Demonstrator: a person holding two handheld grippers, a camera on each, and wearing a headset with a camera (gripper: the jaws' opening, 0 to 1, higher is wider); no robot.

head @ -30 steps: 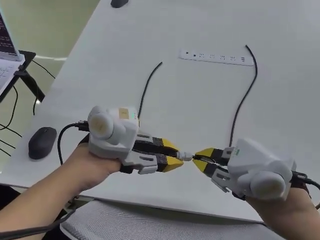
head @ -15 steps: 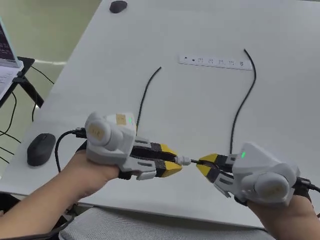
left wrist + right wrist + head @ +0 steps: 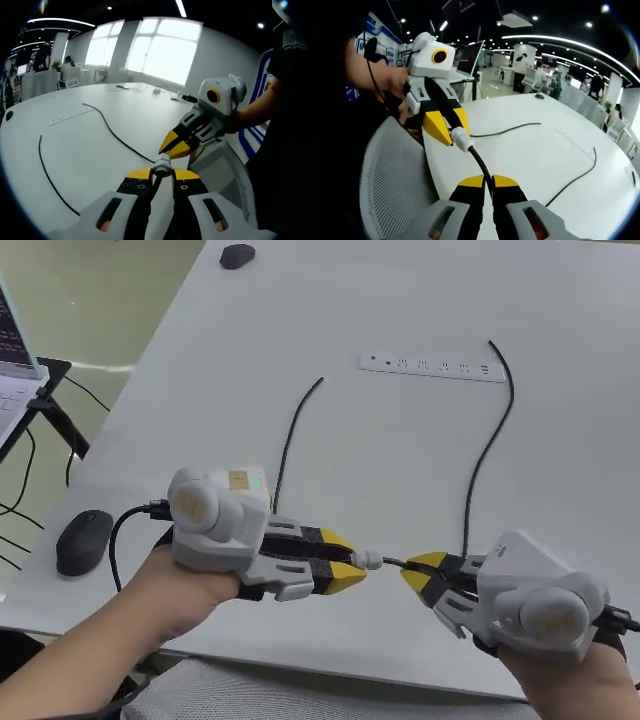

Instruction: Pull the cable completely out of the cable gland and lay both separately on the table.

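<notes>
A white cable gland [image 3: 367,561] is pinched in the yellow tips of my left gripper [image 3: 358,566], which is shut on it just above the table's front edge. A short stretch of black cable [image 3: 391,563] runs from the gland into my right gripper [image 3: 410,571], shut on the cable. The cable's tail [image 3: 488,445] trails back across the table. In the left gripper view the gland [image 3: 162,164] sits between my jaws, with the right gripper [image 3: 176,145] close ahead. In the right gripper view the cable [image 3: 480,163] leads up to the gland [image 3: 462,139].
A second loose black cable [image 3: 292,432] lies on the white table [image 3: 380,450]. A white power strip [image 3: 432,366] lies further back. One mouse [image 3: 82,540] sits at the left edge, another [image 3: 237,254] far back. A mesh chair [image 3: 300,692] is below the front edge.
The two grippers have drawn apart: the right one moved right and toward me, and a longer stretch of black cable now shows between the gland and its jaws.
</notes>
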